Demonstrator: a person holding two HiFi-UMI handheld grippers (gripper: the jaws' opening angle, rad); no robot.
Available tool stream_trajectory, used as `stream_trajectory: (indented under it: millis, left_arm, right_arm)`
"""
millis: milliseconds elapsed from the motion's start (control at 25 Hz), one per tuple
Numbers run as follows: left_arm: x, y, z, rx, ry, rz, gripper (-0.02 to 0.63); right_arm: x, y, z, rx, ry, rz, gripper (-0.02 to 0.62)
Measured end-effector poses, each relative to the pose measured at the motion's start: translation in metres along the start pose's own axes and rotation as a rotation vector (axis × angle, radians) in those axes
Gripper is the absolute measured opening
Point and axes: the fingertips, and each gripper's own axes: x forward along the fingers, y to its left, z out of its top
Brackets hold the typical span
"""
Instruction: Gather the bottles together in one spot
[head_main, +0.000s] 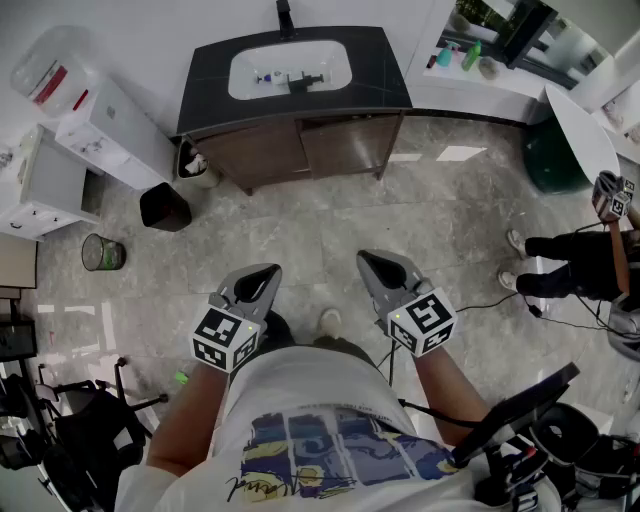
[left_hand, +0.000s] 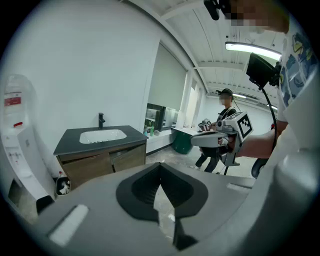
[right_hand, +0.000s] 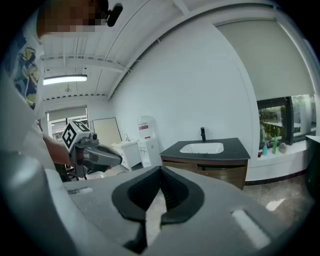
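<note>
Two bottles, one teal (head_main: 444, 57) and one green (head_main: 471, 55), stand on the white window ledge (head_main: 470, 95) at the far right, beside the dark-topped sink cabinet (head_main: 295, 100). The right gripper view shows the teal bottle (right_hand: 264, 148) and the green bottle (right_hand: 274, 144) on that ledge; in the left gripper view they are tiny (left_hand: 151, 131). Small items lie in the white basin (head_main: 290, 70); I cannot tell what they are. My left gripper (head_main: 262, 275) (left_hand: 160, 165) and right gripper (head_main: 378, 262) (right_hand: 160, 169) are held at waist height over the floor, far from the bottles. Both are shut with nothing between the jaws.
A black bin (head_main: 165, 207) and a green wire basket (head_main: 101, 252) stand on the floor at left, near a white water dispenser (head_main: 90, 110). Another person (head_main: 575, 265) with grippers stands at right. A dark green bin (head_main: 555, 155) sits by the ledge. Cables trail across the floor at right.
</note>
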Motion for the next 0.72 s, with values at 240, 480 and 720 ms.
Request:
stream_trajectory:
  millis: [240, 480, 720]
  left_arm:
    - [0.017, 0.015, 0.026, -0.005, -0.023, -0.002, 0.002]
    - [0.047, 0.055, 0.039, -0.016, -0.045, -0.043, 0.002]
    - [0.079, 0.114, 0.062, -0.004, -0.054, -0.107, 0.002]
  right_arm:
    - [0.014, -0.023, 0.012, 0.024, 0.003, -0.007, -0.002]
    - [0.054, -0.046, 0.013, 0.011, 0.052, -0.036, -0.002]
    - [0.109, -0.062, 0.028, -0.051, 0.122, -0.072, 0.0]
